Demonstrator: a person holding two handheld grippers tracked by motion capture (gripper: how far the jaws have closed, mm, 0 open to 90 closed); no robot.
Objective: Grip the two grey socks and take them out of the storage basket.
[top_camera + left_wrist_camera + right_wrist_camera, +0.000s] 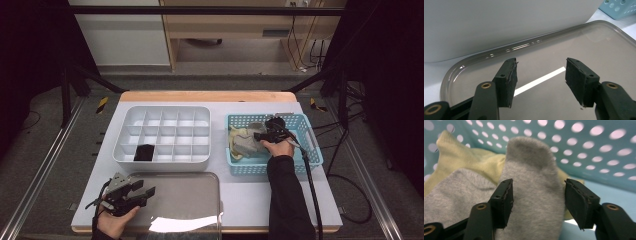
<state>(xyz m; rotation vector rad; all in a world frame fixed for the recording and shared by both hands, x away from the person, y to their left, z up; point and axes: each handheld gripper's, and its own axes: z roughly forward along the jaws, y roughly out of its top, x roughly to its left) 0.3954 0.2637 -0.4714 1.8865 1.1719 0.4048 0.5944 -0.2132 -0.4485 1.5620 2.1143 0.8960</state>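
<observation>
Grey sock (534, 195), bunched, in blue basket (312, 145)

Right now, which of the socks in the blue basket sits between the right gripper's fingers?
The grey sock standing up in the basket. It rises between the open fingers, while the yellow sock lies behind it to the left.

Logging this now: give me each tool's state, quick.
Left tool: open, empty, over the grey tray.
Right tool: open, jaws either side of the grey sock in the basket, not gripping.
</observation>
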